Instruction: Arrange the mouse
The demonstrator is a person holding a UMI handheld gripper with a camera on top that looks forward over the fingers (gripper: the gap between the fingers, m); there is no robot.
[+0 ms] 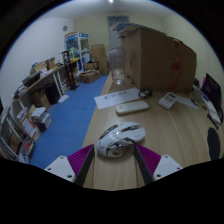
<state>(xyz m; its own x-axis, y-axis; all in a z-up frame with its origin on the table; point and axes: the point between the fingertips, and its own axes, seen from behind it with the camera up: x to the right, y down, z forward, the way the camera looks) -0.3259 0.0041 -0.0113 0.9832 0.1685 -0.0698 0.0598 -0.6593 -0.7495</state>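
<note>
A white and grey mouse (120, 137) lies on the wooden desk (170, 135), just ahead of my fingertips and partly between them. My gripper (115, 152) is open, its purple pads (83, 160) standing apart on either side of the mouse's near end with bare desk showing between them. The fingers do not press on the mouse.
Beyond the mouse lie a flat white keyboard-like slab (131, 106), a small dark object (146, 93) and a white box (169, 100). A large cardboard box (155, 58) stands at the back of the desk. Blue floor (62, 125) and cluttered shelves (25, 115) lie off the desk's left edge.
</note>
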